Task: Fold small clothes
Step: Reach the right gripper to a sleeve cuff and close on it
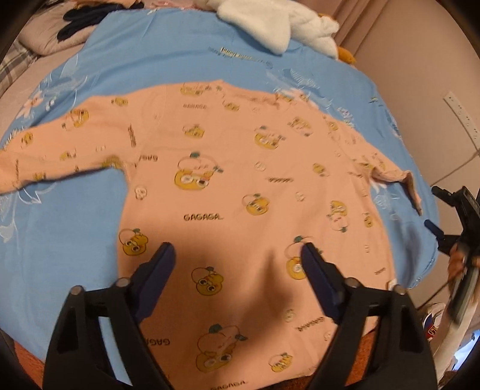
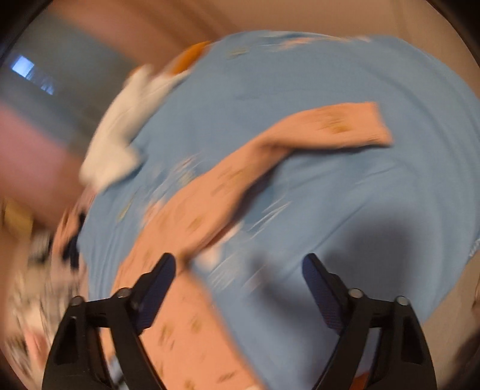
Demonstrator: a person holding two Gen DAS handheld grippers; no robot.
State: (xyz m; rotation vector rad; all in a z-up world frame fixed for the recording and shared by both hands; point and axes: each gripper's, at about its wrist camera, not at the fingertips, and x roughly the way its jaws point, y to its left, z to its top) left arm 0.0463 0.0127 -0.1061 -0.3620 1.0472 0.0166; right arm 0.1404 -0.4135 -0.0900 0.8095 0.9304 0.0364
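Note:
A peach long-sleeved child's top point(image 1: 240, 186) with yellow duck prints lies spread flat on a blue sheet point(image 1: 150, 60), both sleeves out to the sides. My left gripper point(image 1: 238, 255) is open and empty, held above the top's lower body. My right gripper point(image 2: 238, 267) is open and empty, held above the sheet beside the top's right side. In the blurred right wrist view the top point(image 2: 186, 216) shows with its right sleeve point(image 2: 330, 126) stretched out. The right gripper also shows at the right edge of the left wrist view point(image 1: 432, 210).
A white fleece garment point(image 1: 279, 24) lies at the sheet's far edge, also in the right wrist view point(image 2: 120, 135). Dark clothes point(image 1: 78, 27) and a pillow point(image 1: 42, 39) lie at the far left. A wall power strip point(image 1: 462, 114) is at the right.

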